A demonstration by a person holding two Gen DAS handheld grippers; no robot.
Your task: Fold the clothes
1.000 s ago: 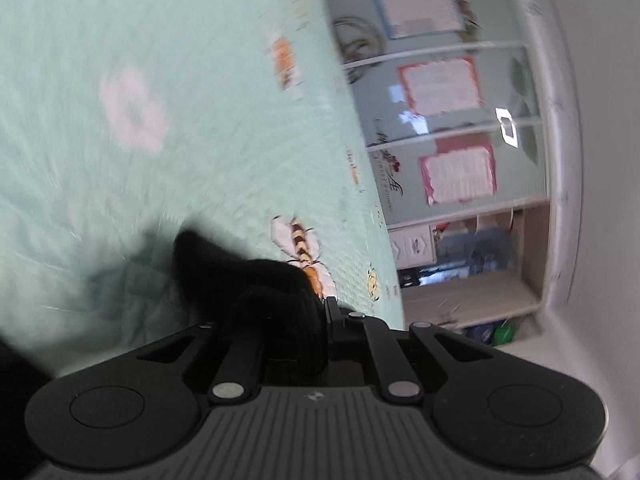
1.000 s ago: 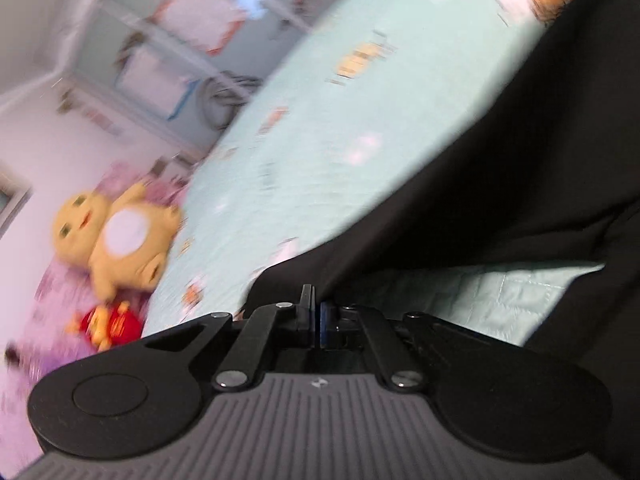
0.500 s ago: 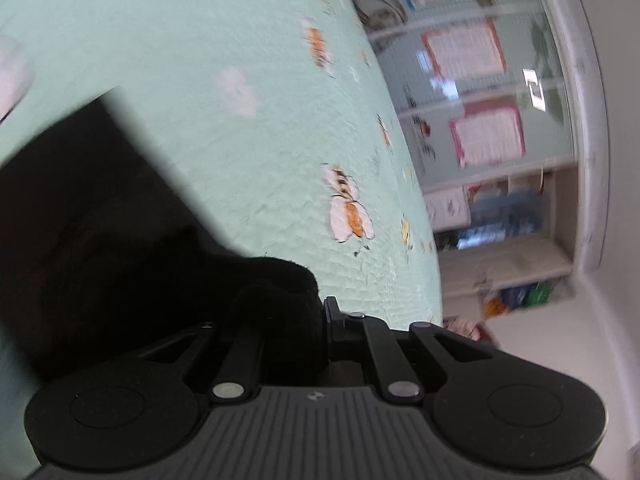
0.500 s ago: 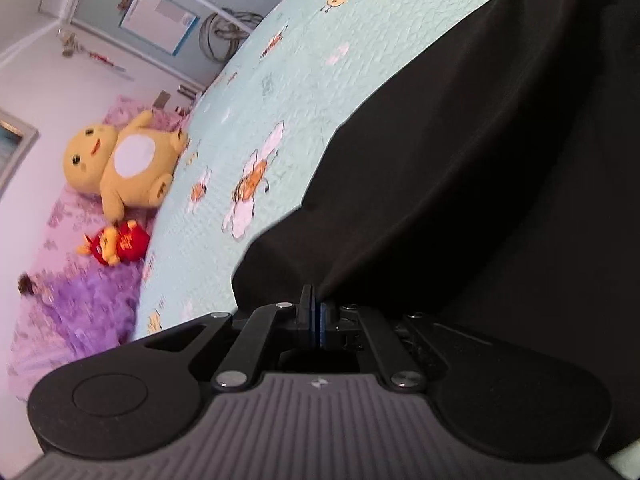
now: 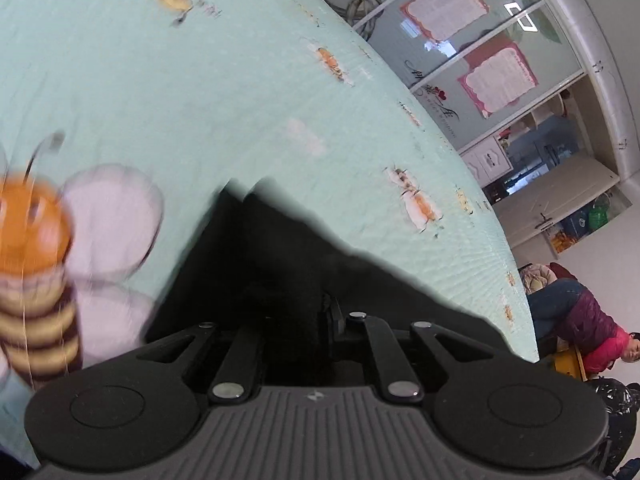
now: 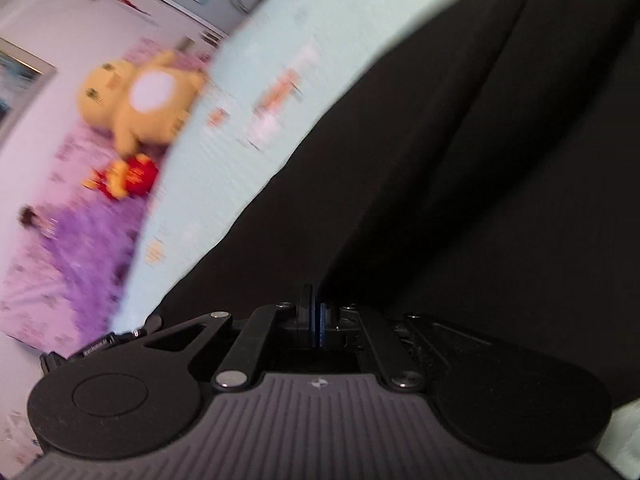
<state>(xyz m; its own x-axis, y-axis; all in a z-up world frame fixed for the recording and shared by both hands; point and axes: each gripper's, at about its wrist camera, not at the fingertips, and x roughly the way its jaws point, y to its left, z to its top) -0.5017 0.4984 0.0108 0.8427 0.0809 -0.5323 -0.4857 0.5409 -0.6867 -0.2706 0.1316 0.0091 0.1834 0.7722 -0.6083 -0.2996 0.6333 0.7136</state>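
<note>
A black garment lies on a mint-green quilt printed with bees. In the left wrist view my left gripper is shut on a thick bunch of the black cloth, which hides most of its fingers. In the right wrist view the same black garment fills the right and middle of the picture in long folds. My right gripper is shut on a thin edge of it, fingers pressed together. The picture is blurred by motion.
A yellow plush toy and a small red toy sit on a purple blanket beyond the quilt's far edge. Glass cabinet doors with pink notices stand behind the bed. A person in a red jacket sits at the right.
Both grippers have swept across the bed with the black cloth held. In the left view a large bee print has come in at the left; in the right view the garment covers more.
</note>
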